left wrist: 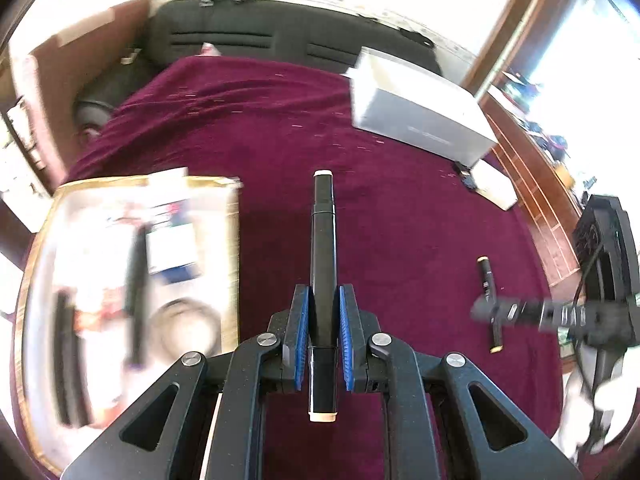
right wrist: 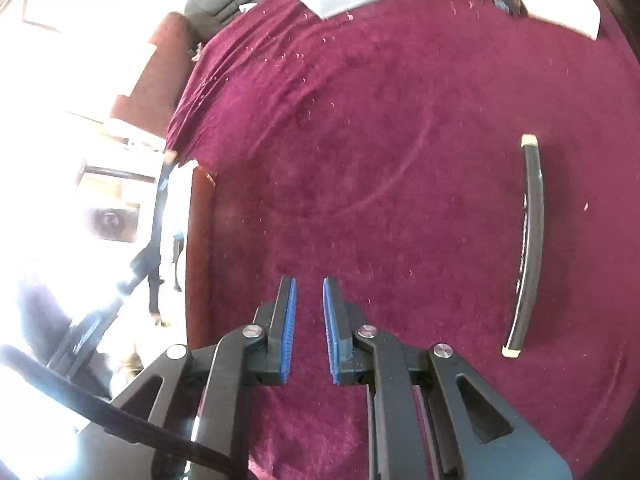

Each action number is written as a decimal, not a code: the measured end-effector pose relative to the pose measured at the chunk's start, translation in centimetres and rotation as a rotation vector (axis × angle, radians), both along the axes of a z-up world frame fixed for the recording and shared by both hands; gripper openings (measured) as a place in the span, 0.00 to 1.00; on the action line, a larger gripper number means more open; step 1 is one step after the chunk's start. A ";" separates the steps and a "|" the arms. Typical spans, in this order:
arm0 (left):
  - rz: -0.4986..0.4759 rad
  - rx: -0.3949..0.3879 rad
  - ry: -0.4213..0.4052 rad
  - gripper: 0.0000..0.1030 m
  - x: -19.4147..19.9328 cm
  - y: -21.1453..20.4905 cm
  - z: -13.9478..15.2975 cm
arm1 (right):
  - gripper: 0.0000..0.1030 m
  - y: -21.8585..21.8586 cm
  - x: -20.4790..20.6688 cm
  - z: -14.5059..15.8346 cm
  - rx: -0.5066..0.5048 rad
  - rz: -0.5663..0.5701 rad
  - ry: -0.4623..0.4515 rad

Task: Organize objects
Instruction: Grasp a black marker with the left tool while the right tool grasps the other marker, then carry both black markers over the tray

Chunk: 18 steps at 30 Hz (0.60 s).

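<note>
Now my left fingers (left wrist: 323, 304) clench a marker (left wrist: 323, 248) lengthwise; my right fingers (right wrist: 310, 300), clenched empty, have the second marker (right wrist: 528, 240) rightward, lying parallel.

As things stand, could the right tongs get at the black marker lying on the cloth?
Probably yes: the right tongs hold nothing, and only bare maroon cloth separates them from the marker lying to their right.

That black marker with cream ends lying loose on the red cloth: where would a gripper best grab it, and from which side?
Probably around the middle of the black marker with cream end caps, coming from above. It lies flat on the dark red cloth with bare cloth on both long sides, so the right gripper could set a finger on each side, across its narrow barrel.
</note>
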<state>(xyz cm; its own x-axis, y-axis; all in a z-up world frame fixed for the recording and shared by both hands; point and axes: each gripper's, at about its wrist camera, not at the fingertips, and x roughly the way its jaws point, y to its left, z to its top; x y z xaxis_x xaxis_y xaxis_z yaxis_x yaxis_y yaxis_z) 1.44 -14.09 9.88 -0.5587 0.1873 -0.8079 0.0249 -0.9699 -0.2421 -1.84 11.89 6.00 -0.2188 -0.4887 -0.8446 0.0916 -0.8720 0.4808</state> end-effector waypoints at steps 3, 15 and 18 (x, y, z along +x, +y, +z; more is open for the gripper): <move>0.044 -0.003 0.017 0.11 2.3 -3.2 0.8 | 0.28 2.8 -0.2 0.6 0.196 -0.140 0.072; 0.136 0.053 -0.015 0.11 6.6 -9.7 0.0 | 0.34 6.4 -1.2 -4.7 0.350 -0.235 -0.030; 0.130 0.055 -0.025 0.11 6.8 -9.7 -0.4 | 0.12 5.4 -1.4 -5.1 0.395 -0.209 -0.016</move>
